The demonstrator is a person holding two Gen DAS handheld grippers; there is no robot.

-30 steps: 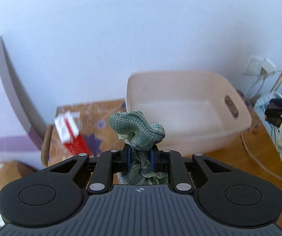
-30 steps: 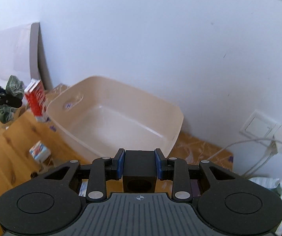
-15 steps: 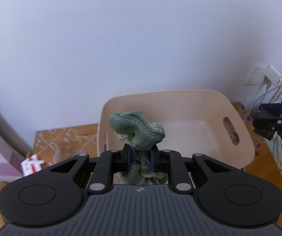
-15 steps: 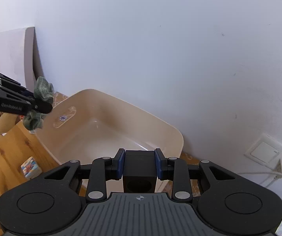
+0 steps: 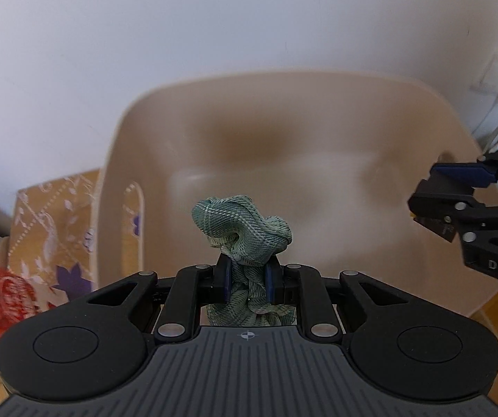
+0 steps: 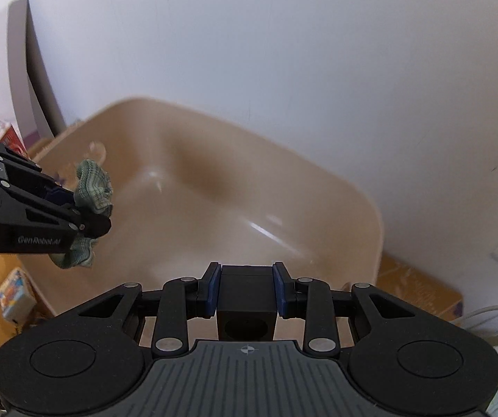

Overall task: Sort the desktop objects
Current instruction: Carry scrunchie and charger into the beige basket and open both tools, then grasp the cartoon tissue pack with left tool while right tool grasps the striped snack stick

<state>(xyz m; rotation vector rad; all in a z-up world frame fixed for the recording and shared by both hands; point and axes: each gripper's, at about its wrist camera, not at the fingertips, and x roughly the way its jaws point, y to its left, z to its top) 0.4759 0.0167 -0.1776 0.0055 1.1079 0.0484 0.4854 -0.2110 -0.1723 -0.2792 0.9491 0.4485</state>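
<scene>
With both grippers over the beige tub [image 5: 450,128], left gripper [image 5: 245,283] fingers clamp the green cloth [image 5: 245,232]: soft, light, bunch-held mid-fold. Right gripper [image 6: 247,290] fingers clamp a black block [image 6: 247,299], probably rigid.

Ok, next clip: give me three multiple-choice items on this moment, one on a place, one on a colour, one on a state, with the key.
1. Where is the green cloth?
A. in the left gripper, over the beige tub
B. on the tub floor
C. on the desk

2. What colour is the block in the right gripper?
A. red
B. black
C. white

3. What is in the tub?
A. books
B. water
C. nothing visible

Key: 1 A, the pads pinch the cloth above the basin. 2 B, a black cube sits between the blue pads. 3 C, the tub floor shows bare.
</scene>
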